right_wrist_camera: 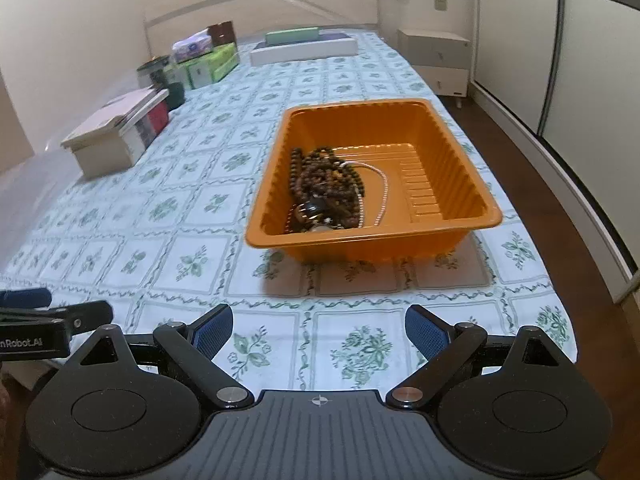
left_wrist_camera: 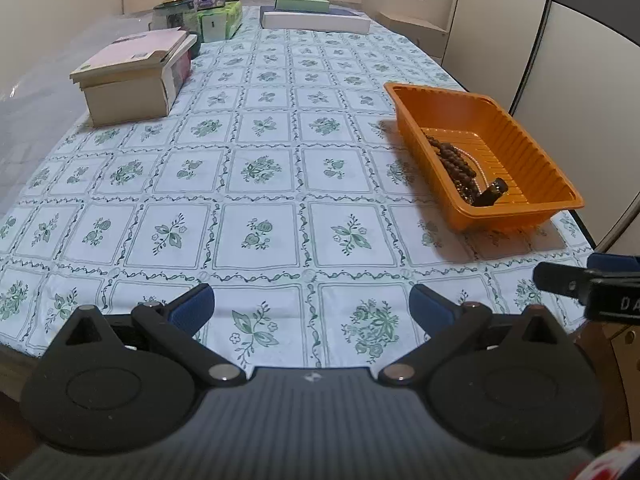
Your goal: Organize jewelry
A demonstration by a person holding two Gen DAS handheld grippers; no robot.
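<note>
Orange tray (right_wrist_camera: 472, 216) sits on the desk (right_wrist_camera: 192, 200), which is covered by a white cloth printed with green flower squares. Tray is rectangular plastic with ribbed walls and a ridged floor. In the right wrist view it lies straight ahead, past the near edge of the desk; in the left wrist view the same tray (left_wrist_camera: 516, 128) is to the right, close to the desk's right edge.

Jewelry all lies inside the tray, heaped toward its left half. Brown bead strands (right_wrist_camera: 326, 178) form a tangled pile, the beads dark and round. A thin chain of small pale beads (right_wrist_camera: 385, 188) loops out of the pile toward the tray's middle. A dark, shiny piece (right_wrist_camera: 310, 210) rests at the near end of the heap; its exact kind cannot be told. Right half of the tray floor is bare.

Left gripper (left_wrist_camera: 312, 308): jaws wide, nothing between them, low over the near desk edge. Right gripper (right_wrist_camera: 318, 330): jaws wide, nothing held, also over the near edge, well short of the tray.

Far left of the desk: a stack of pale boxes (right_wrist_camera: 116, 132), then a green carton (right_wrist_camera: 208, 66) with a tissue pack on top. A flat white box (right_wrist_camera: 304, 51) lies at the far end.
</note>
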